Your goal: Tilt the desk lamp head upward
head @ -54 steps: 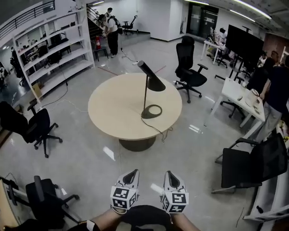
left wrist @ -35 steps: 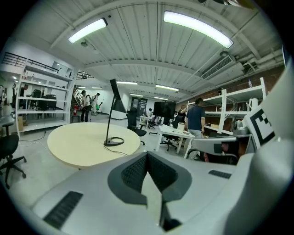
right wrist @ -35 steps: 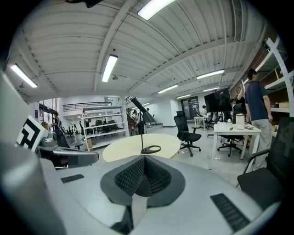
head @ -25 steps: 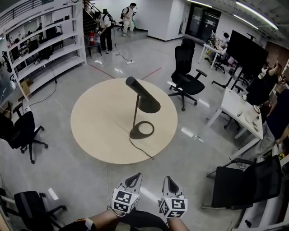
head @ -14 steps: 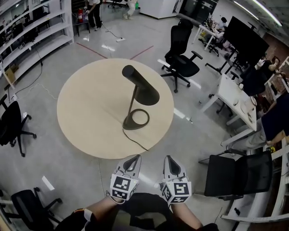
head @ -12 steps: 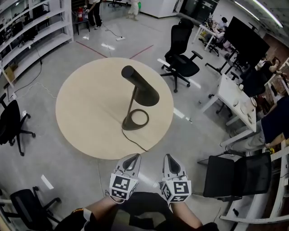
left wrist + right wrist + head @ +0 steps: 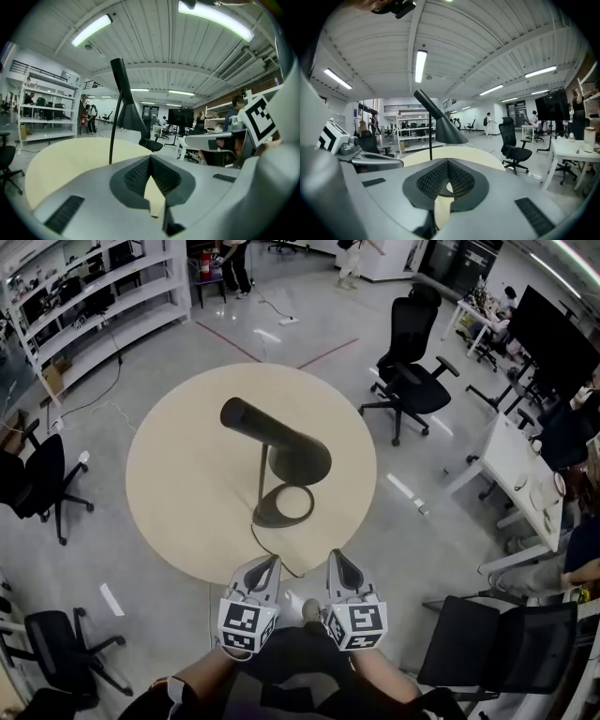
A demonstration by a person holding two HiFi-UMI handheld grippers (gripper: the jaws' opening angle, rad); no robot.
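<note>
Nearest, the left tool (image 7: 269,565) and the right tool (image 7: 336,559) are held side by side, just short of the near edge of the round beige table (image 7: 173,488). Each is clenched, with nothing between its jaws. Beyond them, mid-table, the black desk lamp (image 7: 277,441) is stood on its ring base (image 7: 266,516), its conical head sloped downward. The tools must first be opened. The base is best pinned by one while the head's wide end is raised gently by the other, so the lamp is not tipped.
</note>
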